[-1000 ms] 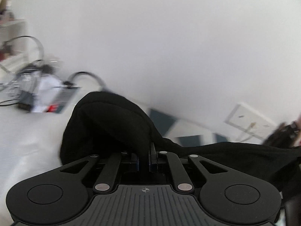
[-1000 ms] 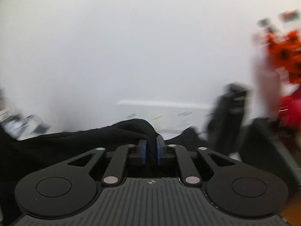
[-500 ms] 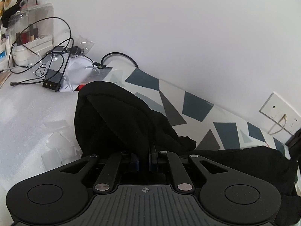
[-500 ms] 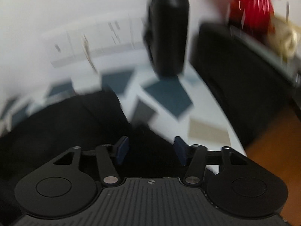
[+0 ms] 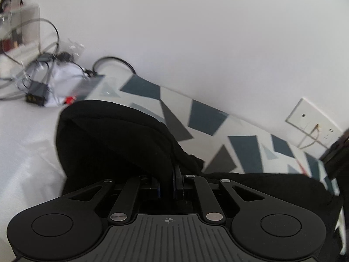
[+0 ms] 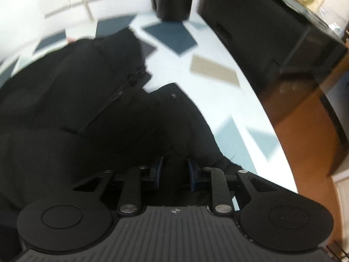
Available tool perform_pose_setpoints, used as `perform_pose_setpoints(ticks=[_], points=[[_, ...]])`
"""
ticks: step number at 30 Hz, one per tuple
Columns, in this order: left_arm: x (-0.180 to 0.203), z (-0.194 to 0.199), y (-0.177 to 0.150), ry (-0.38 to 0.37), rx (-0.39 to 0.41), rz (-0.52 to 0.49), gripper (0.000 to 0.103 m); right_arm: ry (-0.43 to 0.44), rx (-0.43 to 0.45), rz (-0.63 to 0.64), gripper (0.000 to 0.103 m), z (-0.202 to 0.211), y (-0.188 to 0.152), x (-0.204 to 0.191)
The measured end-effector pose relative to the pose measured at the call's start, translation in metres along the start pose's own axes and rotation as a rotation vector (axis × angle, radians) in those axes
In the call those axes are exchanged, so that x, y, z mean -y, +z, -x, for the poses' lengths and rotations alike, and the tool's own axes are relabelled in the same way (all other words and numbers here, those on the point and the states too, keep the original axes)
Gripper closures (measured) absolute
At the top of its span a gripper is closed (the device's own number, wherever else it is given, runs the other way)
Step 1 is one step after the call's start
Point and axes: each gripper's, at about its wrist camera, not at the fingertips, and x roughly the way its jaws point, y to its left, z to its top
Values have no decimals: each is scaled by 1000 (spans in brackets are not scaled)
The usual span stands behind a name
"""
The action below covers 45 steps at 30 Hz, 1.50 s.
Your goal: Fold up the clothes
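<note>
Right wrist view shows the right gripper [image 6: 173, 170], having let go and dropped toward the black garment [image 6: 91, 100], closing its jaws around cloth for a regrip, while the left gripper [image 5: 167, 182] stays pinched on its fold.

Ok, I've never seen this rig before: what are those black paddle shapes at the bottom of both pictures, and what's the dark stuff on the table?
There is no robot arm: a person holds a two-finger gripper in each hand, and a fisheye camera on each looks forward along its fingers. The black paddles are the gripper bodies. In the left wrist view, the left gripper is shut on a fold of the black garment, lifting it off the white table with its grey-blue patterned cover. Cables lie at the far corner. In the right wrist view, the right gripper points down at the same garment with its jaws closing; cloth lies between them, not yet pinched.
</note>
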Motion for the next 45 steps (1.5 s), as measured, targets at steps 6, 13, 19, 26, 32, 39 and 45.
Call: perform_pose_setpoints(ticks=[6,13,19,26,32,39,45], points=[[-8,-13,-4,14,-17,60,95,71,30,-137,75,28,4,26],[-2,-6,-2,43,-30,31,94,193,280,-290,39,5,63,31],[5,2,-4,68,-27,22,93,290,244,-258,91,-28,87,10],[10,6,-8,64,-20,15,93,381,406,79,97,17,60,-58],[12,6,-11,68,-26,12,93,417,320,293,97,2,20,-119],[10,3,-11,79,-31,21,92,421,354,232,91,-6,16,-101],[10,2,-13,92,-31,35,92,372,464,187,56,24,16,-52]])
